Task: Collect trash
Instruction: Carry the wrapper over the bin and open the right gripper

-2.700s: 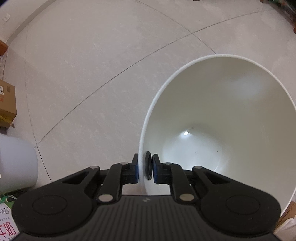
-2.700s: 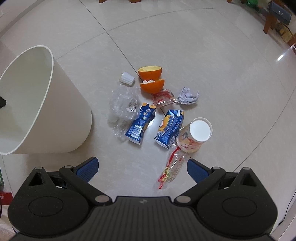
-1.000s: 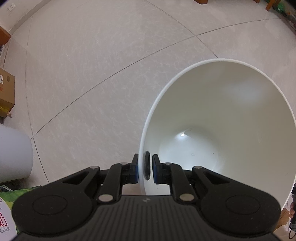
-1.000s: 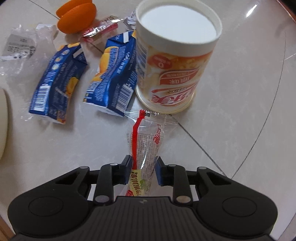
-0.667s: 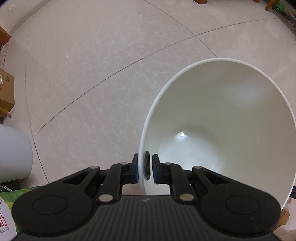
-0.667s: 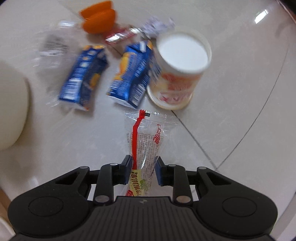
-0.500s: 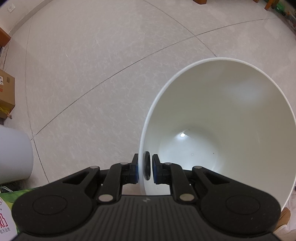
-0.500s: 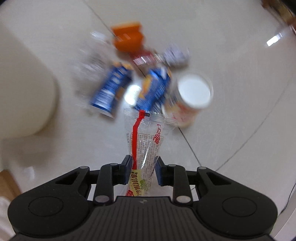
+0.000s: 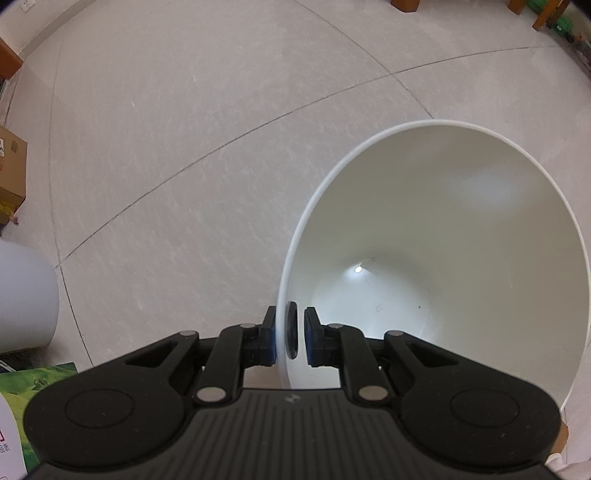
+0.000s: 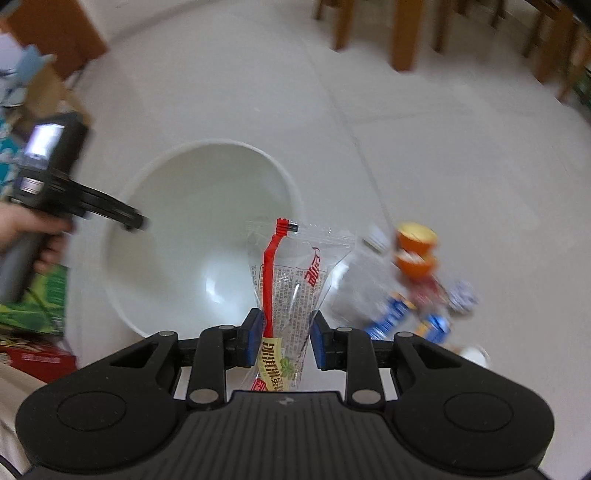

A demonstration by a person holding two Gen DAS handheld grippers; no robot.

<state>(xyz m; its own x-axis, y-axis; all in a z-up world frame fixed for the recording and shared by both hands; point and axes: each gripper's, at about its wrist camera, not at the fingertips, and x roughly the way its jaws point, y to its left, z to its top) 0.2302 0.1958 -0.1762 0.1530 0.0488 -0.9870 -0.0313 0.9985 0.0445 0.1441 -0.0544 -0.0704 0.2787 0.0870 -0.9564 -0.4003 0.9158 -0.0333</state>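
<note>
Right gripper (image 10: 283, 341) clamped on a clear plastic wrapper (image 10: 291, 280) with a red strip and red print, pinched at its lower end; wrapper stands up from the blue pads, off the floor, its top in front of the near-right rim of the white bin (image 10: 184, 236). Left gripper (image 9: 290, 341) pinched on the bin's near rim (image 9: 291, 280), one finger outside the wall, one inside, a black disc between pad and wall on the inside. In the right wrist view the left gripper (image 10: 135, 221) comes in from the left onto the bin's left rim, a person's hand (image 10: 22, 232) around its handle. Bin interior looks bare, one bright glint on the bottom. Remaining trash sits on the tile floor right of the bin, blurred: two orange halves (image 10: 415, 247), a clear plastic bag (image 10: 351, 291), blue cartons (image 10: 391, 317), a crumpled paper wad (image 10: 461, 295), a white cup lid (image 10: 474, 354) at the near right. Far side: wooden chair legs (image 10: 404, 33). Left wrist view: cardboard box (image 9: 13, 173) at the far left, a white cylinder (image 9: 26, 299) at the left edge, green printed sheet (image 9: 40, 395) near left.
</note>
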